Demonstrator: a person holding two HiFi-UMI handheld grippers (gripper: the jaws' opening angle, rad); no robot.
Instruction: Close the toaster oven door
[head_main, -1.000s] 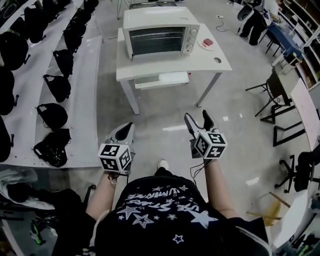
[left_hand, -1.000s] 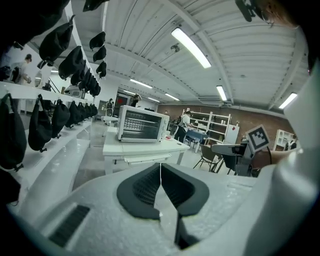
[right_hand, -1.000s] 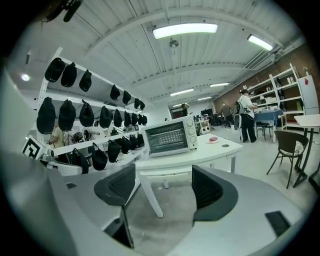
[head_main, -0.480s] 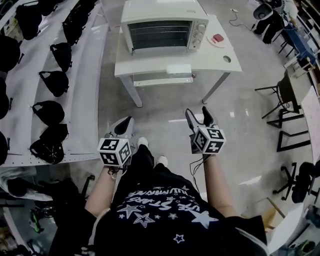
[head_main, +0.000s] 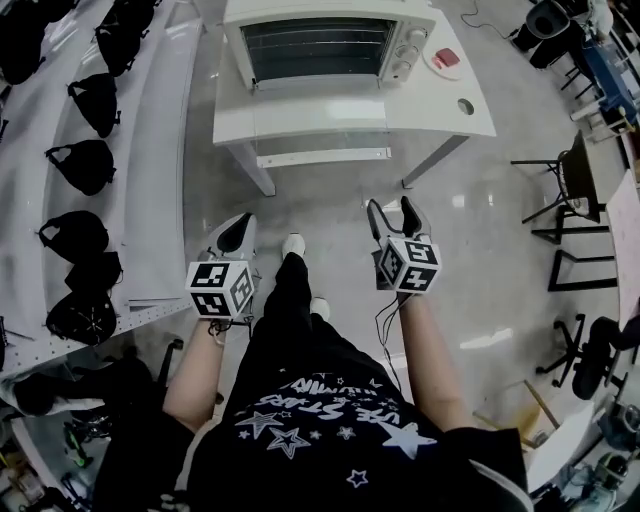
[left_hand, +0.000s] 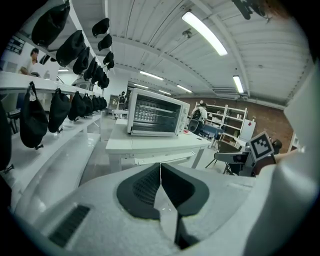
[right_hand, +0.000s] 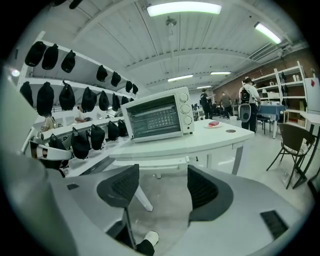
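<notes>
Right gripper (head_main: 390, 206) is empty, jaws narrowing slightly yet apart; left gripper (head_main: 238, 226) pressed together; both have drawn nearer the toaster oven (head_main: 325, 45) on the table (head_main: 470, 112), whose door (head_main: 320, 125) seems folded down, unreached

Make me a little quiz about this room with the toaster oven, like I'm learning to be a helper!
1. Pick one: what sits on the table beside the knobs of the toaster oven?
A) a red thing on a small plate
B) a banana
C) a teddy bear
2. True or false: the jaws of the left tool are pressed together with nothing between them.
3. One word: is the oven's glass door open or closed?

Key
1. A
2. True
3. Open. It lies flat out in front of the oven.
</notes>
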